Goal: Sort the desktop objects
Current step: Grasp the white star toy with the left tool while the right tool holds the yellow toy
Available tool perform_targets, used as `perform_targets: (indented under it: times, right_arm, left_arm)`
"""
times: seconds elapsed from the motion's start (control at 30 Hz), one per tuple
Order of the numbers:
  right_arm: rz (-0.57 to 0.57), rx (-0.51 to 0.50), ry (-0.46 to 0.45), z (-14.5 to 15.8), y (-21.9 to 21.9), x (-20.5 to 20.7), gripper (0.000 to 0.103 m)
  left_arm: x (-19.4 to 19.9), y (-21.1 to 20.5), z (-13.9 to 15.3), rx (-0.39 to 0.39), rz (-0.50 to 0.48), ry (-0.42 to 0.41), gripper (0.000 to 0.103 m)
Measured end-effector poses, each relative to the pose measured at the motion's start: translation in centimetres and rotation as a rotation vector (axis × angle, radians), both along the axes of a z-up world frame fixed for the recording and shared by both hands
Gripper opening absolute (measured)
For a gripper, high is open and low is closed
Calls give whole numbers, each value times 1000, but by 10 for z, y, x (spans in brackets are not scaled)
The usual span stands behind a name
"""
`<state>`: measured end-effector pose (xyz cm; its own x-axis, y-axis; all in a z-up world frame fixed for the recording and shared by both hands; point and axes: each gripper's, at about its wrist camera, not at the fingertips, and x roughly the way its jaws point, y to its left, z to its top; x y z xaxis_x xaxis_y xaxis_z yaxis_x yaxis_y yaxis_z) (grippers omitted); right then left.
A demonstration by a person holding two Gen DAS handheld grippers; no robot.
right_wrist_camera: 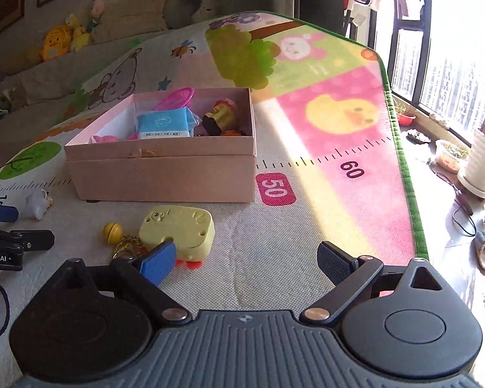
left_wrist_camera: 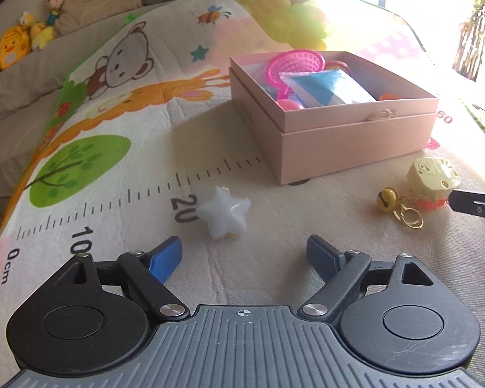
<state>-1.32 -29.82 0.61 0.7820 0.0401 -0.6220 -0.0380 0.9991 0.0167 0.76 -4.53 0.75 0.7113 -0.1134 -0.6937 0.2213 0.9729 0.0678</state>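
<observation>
**Two toys left to box up**

Both grippers, left gripper (left_wrist_camera: 244, 253) and right gripper (right_wrist_camera: 247, 258), gape wide with nothing held. Pink box (left_wrist_camera: 355, 142), mid-frame, already holds several toys. White star (left_wrist_camera: 224, 216) and yellow keychain toy (right_wrist_camera: 177, 228) remain on the mat (right_wrist_camera: 274, 252). Only the right view shows the windowsill plants at far right.

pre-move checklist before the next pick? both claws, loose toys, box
1. Left claw open, nothing between the fingers: ok.
2. Right claw open, empty: ok.
3. White star lies loose on the mat just ahead of the left claw, unobstructed: ok.
4. Yellow toy centred between the right claw's fingers: not ok, it sits by the left finger.
5. Bell keychain clear of the yellow toy: cannot tell, they lie close together.
6. Box open with room left: ok.
</observation>
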Motion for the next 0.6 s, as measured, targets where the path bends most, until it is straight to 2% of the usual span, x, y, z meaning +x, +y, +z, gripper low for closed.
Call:
perform_targets:
  times: [0.1,0.23,0.33,0.53,0.57,0.6]
  right_arm:
    - [26,34,38,-8,5,2,95]
    - [51,62,53,-9,9,3,103]
    - [52,39,52,-10,13,3,103]
    - [57,-7,61,-12,19,4,103]
    - [58,-4,62,-12,19,4,103]
    - [60,0,62,-12,18,3,103]
  left_arm:
    - [0,2,-1,-5,6,-4,94]
    - [-1,5,-4,-17,19,-11,100]
    - [-2,10,-7,-44,39,-17,102]
    - [4,7,-3,-39,60,-27,102]
    - [6,6,-3,-30,65,-38,100]
    - [10,5,-2,-22,77,-46,93]
